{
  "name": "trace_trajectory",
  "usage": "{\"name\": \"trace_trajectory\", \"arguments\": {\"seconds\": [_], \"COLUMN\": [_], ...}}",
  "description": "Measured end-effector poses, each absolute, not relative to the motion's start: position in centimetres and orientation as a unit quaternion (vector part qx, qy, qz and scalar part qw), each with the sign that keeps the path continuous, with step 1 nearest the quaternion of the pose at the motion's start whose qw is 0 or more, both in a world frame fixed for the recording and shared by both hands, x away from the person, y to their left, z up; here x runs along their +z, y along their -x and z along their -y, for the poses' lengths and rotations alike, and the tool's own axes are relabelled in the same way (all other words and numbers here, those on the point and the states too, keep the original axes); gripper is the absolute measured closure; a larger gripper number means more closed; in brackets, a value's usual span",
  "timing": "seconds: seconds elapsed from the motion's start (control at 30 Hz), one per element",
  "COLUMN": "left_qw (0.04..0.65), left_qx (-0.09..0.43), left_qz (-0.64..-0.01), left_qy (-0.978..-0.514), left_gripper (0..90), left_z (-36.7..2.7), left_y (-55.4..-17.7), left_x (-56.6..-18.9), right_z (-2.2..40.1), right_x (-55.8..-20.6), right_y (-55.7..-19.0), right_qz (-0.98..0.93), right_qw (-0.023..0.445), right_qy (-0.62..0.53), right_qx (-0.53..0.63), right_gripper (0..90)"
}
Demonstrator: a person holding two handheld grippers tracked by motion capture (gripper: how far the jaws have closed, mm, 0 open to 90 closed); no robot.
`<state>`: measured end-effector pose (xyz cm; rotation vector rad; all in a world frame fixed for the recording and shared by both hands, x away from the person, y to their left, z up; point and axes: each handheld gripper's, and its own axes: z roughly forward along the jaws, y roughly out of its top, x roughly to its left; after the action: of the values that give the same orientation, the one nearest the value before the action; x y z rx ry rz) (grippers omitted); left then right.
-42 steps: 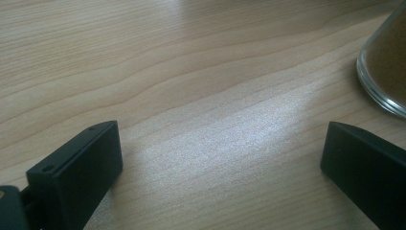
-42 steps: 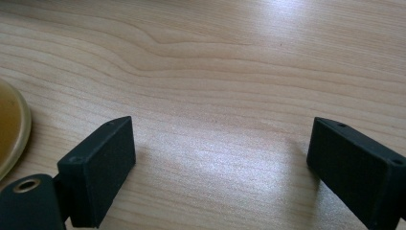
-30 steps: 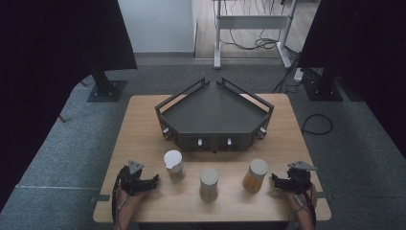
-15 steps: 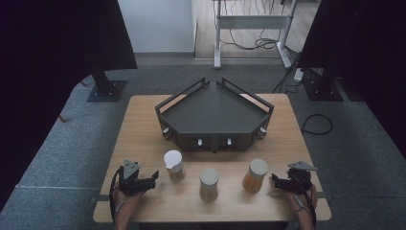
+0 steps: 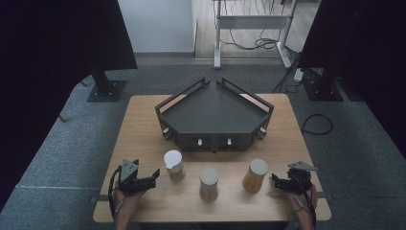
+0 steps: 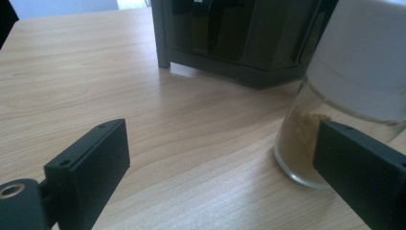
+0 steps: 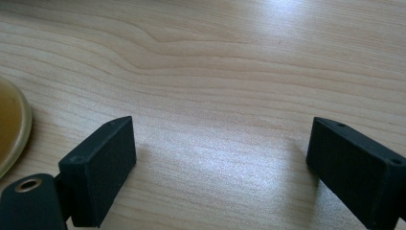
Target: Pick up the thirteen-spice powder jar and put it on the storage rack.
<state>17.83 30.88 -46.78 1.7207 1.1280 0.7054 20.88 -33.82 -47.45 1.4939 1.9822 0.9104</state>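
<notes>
Three jars stand in a row near the table's front. The left one is a white-lidded jar (image 5: 173, 164), the middle one a pale jar (image 5: 208, 183), the right one an amber jar (image 5: 254, 175). My left gripper (image 5: 154, 176) rests at the front left, open, pointing at the white-lidded jar. In the left gripper view this gripper (image 6: 220, 143) holds nothing, and the white-lidded jar (image 6: 306, 129), with brown powder inside, stands just beyond its right jaw. My right gripper (image 5: 275, 181) lies open to the right of the amber jar. In the right gripper view this gripper (image 7: 220, 139) spans bare wood, with the amber jar's base (image 7: 9, 129) at the left edge.
A dark angular tray (image 5: 215, 117) with raised rails and small knobs on its front sits in the middle of the wooden table (image 5: 143, 124), and its front wall (image 6: 230, 43) rises behind the jars. Black curtains, stands and floor cables surround the table.
My left gripper has shifted slightly and turned a little toward the white-lidded jar. The right gripper and the jars have stayed put.
</notes>
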Motion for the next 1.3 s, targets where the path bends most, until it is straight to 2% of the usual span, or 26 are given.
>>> {"name": "trace_trajectory", "arguments": {"seconds": [1.3], "left_qw": [0.513], "left_qx": [0.298], "left_qz": [-0.408], "left_qy": [-0.694], "left_gripper": [6.2], "left_z": [-30.1], "left_y": [-16.1], "left_x": [-44.7], "right_z": [34.0], "right_x": [-47.4], "right_y": [-20.8], "right_qz": [-0.729], "right_qw": [0.244], "right_qy": [-0.544], "right_qx": [0.335], "right_gripper": [9.3]}}
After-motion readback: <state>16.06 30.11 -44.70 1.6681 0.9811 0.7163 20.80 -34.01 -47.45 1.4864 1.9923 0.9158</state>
